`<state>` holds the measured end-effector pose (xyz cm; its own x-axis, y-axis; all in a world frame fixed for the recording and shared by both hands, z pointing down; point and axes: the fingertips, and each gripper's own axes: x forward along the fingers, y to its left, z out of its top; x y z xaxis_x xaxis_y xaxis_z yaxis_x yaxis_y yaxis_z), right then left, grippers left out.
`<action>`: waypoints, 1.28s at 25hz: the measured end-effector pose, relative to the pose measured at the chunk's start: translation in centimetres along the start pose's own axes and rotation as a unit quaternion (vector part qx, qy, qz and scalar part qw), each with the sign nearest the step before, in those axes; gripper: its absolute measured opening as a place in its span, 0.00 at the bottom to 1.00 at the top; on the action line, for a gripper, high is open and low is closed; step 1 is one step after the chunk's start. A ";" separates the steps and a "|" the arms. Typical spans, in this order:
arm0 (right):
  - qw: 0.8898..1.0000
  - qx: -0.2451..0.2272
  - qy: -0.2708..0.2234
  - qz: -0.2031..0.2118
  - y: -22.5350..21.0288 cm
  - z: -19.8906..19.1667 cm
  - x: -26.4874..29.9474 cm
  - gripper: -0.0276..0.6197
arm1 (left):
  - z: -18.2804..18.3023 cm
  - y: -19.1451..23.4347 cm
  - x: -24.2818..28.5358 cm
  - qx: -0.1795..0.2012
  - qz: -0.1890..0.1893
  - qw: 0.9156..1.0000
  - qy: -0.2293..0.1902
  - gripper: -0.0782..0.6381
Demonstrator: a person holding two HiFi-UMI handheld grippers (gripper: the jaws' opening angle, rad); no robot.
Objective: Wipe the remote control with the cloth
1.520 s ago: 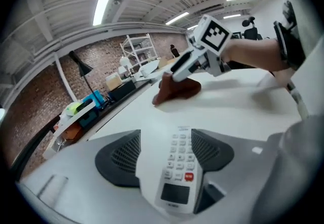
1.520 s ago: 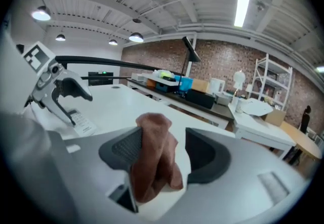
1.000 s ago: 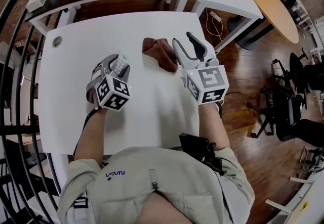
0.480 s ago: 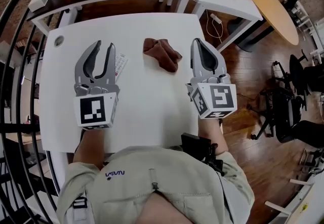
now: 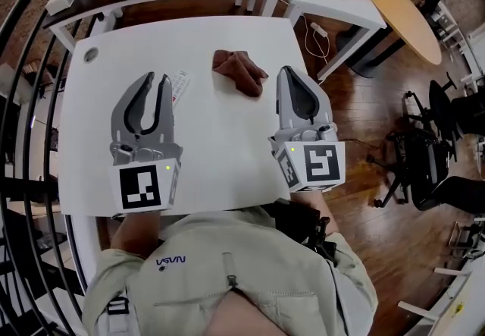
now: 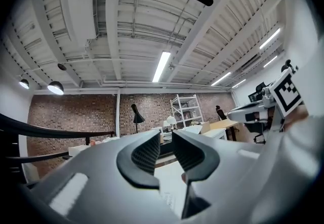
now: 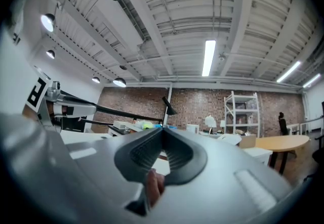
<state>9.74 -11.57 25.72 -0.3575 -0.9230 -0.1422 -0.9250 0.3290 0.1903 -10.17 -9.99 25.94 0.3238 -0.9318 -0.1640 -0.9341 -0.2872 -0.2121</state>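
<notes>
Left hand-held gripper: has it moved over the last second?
Yes. The left hand-held gripper swung off the remote control to its left; jaws just closing, empty.

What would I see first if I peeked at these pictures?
Two big grey grippers hang over the white table. The left gripper has jaws that have just been closing to a narrow gap with nothing between them, and the right gripper is shut and empty. Beyond them a crumpled brown cloth lies on the table's far side, and the remote control lies to its left, partly hidden behind the left gripper's tips.
</notes>
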 end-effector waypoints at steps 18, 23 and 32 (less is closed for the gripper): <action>0.997 0.043 0.064 0.002 3.0 -6.4 -6.0 0.05 | -5.2 -3.2 -5.8 -0.050 0.000 0.997 0.051 0.11; 0.995 0.039 0.087 0.000 3.1 -8.3 -6.5 0.05 | -7.2 -3.7 -6.4 -0.037 -0.008 0.997 0.072 0.11; 0.992 0.035 0.119 0.002 3.5 -11.2 -6.3 0.05 | -10.0 -3.9 -6.5 -0.024 -0.018 0.994 0.101 0.11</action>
<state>10.25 -6.85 38.14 -0.3280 -0.9401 0.0927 -0.9335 0.3376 0.1209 -10.13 -5.05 37.42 0.3257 -0.9446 0.0406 -0.9299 -0.3278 -0.1667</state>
